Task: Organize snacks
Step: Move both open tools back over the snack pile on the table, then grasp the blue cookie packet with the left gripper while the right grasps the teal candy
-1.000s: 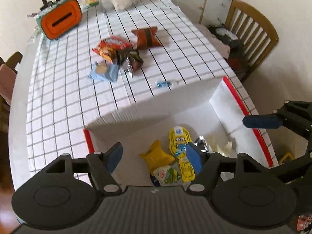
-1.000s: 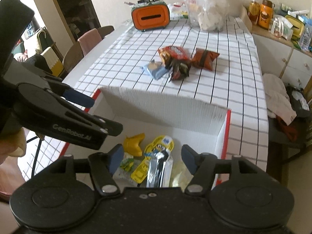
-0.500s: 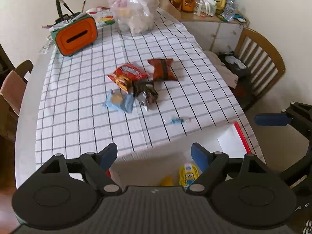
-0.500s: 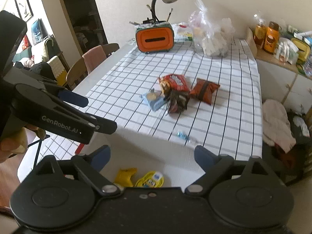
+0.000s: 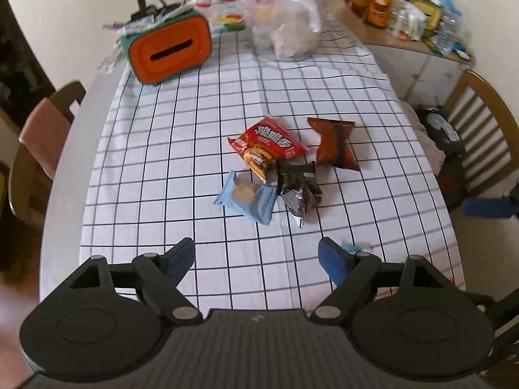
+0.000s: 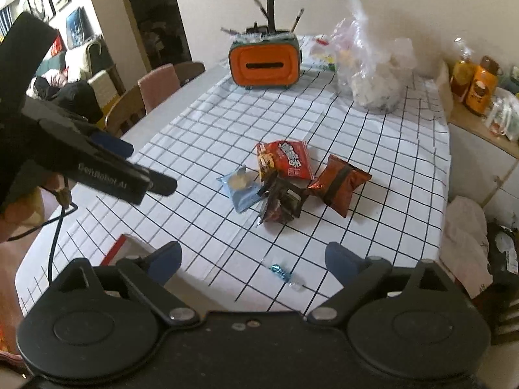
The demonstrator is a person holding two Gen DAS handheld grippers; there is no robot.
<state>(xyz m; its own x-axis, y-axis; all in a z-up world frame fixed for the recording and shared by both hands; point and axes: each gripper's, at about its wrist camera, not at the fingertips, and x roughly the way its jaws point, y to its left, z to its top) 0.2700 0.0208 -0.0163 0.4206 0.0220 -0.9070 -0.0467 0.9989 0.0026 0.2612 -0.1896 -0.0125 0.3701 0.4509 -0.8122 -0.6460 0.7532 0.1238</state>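
1. Left gripper [image 5: 256,257] is up over the checked tablecloth [image 5: 181,162], jaws spread wide, nothing between them
2. Right gripper [image 6: 251,257] matches it: wide open, empty, hovering just short of the cloth's near edge
3. Landmark is the red snack packet [image 5: 269,139], mid-cloth. Four packets cluster there: the red one, a dark foil packet [image 5: 296,188] touching its near side, a light blue packet [image 5: 246,197] near-left of it and tucked against the dark one, and a brown packet [image 5: 335,144] just to its right
4. One small blue-wrapped candy [image 6: 279,270] lies alone, well nearer than the red packet, close to the cloth's front edge
5. Bare cloth runs wide on the left of the red packet and beyond it
6. Far beyond it, one orange tissue box [image 5: 170,52] and one clear plastic bag [image 5: 285,22] sit at the back edge
7. In the right wrist view a red-edged white box corner [image 6: 118,246] shows at the near left, below the left gripper's arm
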